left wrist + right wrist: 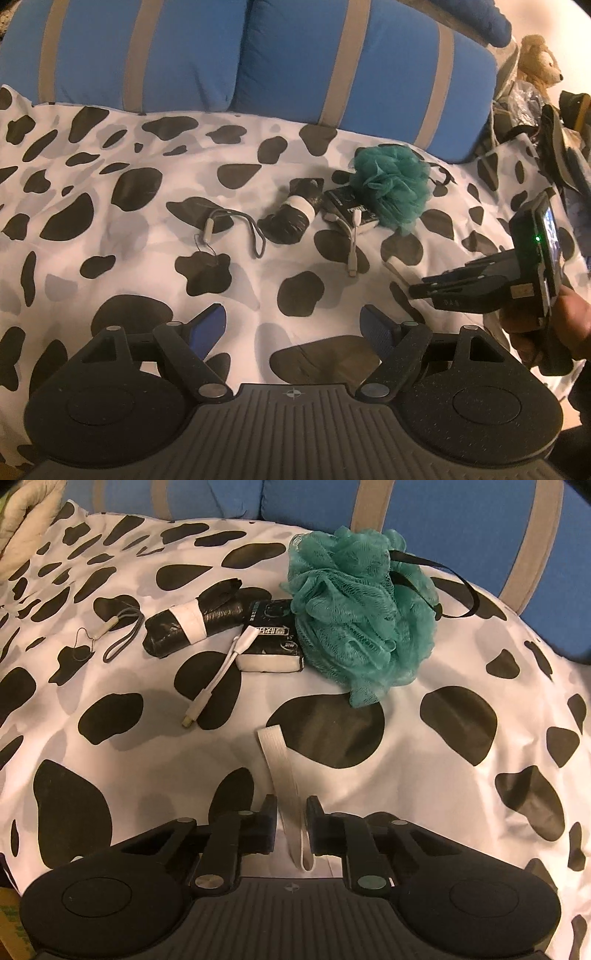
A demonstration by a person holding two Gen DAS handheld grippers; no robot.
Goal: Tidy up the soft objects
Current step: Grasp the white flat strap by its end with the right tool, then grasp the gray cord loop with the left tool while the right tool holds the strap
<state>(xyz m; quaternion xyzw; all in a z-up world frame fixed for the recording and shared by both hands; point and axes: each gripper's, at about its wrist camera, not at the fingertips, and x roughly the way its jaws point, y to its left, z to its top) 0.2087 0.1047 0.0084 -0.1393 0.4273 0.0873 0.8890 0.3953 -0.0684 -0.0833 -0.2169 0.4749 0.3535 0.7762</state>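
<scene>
On a cow-print sheet (pixel 461 782), the right gripper (pixel 291 825) has its jaws drawn in around a white elastic band (pixel 280 771), which runs between the pads; a narrow gap shows on each side, so the pads do not yet press it. The left gripper (pixel 291 328) hovers with jaws wide apart, holding nothing. Farther back lie a green mesh bath pouf (pixel 358 616), a tissue pack (pixel 271 642), a white adapter cable (pixel 218 679) and a rolled black bag (pixel 192 624).

Teal mesh bath pouf (pixel 360 624); cow-spotted black-white-grey sheet (pixel 424 775); blue cushions (pixel 362 70) with grey stripes; white strap (pixel 284 786), possibly elastic; white cable (pixel 218 679).
</scene>
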